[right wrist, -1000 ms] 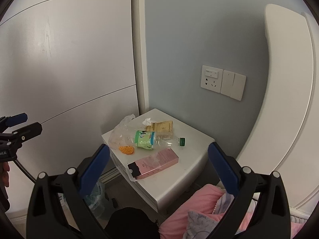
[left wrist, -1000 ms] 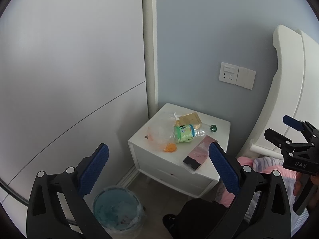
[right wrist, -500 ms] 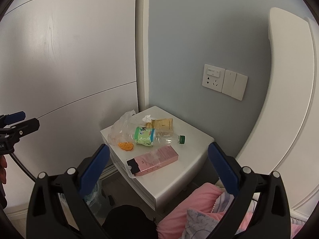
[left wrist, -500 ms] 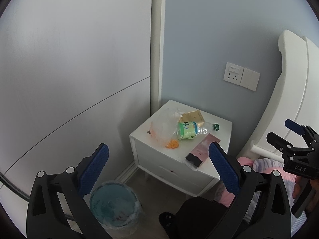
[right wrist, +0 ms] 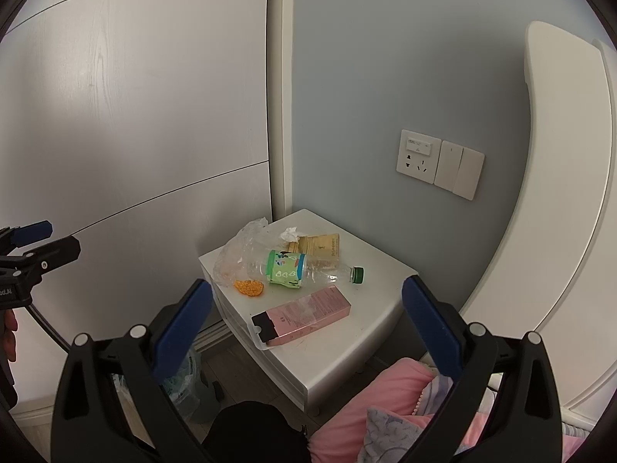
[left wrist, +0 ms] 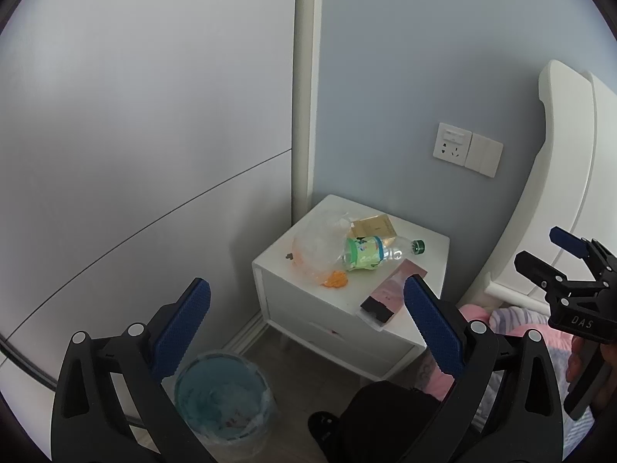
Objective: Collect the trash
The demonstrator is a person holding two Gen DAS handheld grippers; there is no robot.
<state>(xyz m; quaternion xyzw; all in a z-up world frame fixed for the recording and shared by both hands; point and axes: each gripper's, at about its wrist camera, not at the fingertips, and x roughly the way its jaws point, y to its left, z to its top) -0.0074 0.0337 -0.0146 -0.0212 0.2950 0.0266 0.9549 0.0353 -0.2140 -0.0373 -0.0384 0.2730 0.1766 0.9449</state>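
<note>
You are facing a white nightstand [left wrist: 389, 310] set into the corner where a pale panelled wall [left wrist: 135, 135] meets a blue-grey wall [right wrist: 385, 77], with a white headboard [right wrist: 563, 193] to its right and pink bedding [right wrist: 389, 397] below that. On the floor left of the nightstand stands a bin with a plastic liner [left wrist: 225, 397]; in the left wrist view it sits low, just beside your left gripper's left finger.

All the trash lies on the nightstand top, well ahead of both tools and touching neither. A crumpled clear plastic bag [left wrist: 314, 245] covers the back left part. A plastic bottle with a green label and green cap [right wrist: 304, 268] lies on its side across the middle, cap pointing right. A pink box with a black end [right wrist: 302, 314] lies along the front edge, its black end slightly overhanging. Behind the bottle lies a tan carton [right wrist: 320, 245], with a wad of white tissue [right wrist: 291, 234] at its left end. A small orange scrap [right wrist: 249, 287] rests near the front left corner, beside the bag.

Your left gripper [left wrist: 306, 320] is spread wide and holds nothing. Your right gripper [right wrist: 306, 318] is likewise wide apart and empty; in its own view the pink box lies between its two fingers, farther ahead.
</note>
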